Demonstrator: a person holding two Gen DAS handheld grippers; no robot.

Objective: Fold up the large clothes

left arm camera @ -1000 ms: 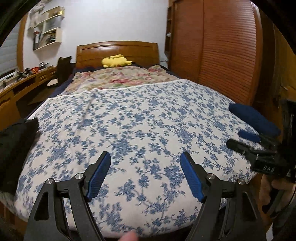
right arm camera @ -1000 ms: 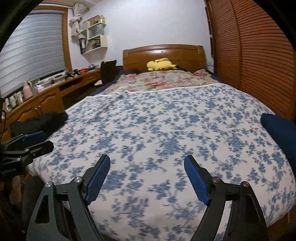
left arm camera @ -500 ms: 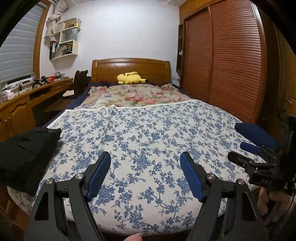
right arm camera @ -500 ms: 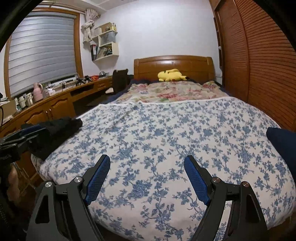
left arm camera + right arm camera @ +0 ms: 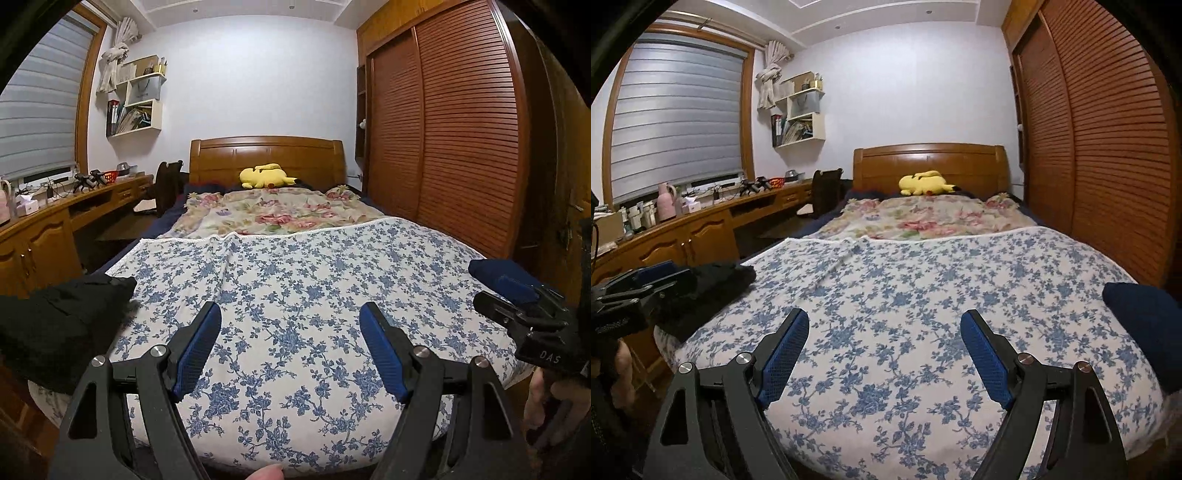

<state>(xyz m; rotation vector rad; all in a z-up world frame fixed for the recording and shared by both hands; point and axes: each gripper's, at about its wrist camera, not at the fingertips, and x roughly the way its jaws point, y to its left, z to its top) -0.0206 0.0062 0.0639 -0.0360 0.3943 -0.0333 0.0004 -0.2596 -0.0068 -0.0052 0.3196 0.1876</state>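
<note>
Counter [image 5: 701,225] of wood runs along the left wall under the window blind [image 5: 676,118]. Black garment [image 5: 62,325] lies bunched on the bed's left front corner, on the blue-flowered sheet [image 5: 314,295]. Left gripper [image 5: 290,325] hangs above the sheet's front edge, jaws wide apart, nothing between them. Right gripper [image 5: 882,332] hangs above the same sheet; its jaws have just been opening and stand apart, empty. Yellow plush toy [image 5: 927,184] rests against the headboard [image 5: 931,162]. Dark blue garment [image 5: 1145,325] lies at the bed's right front edge, beside the slatted wardrobe [image 5: 1108,147].
</note>
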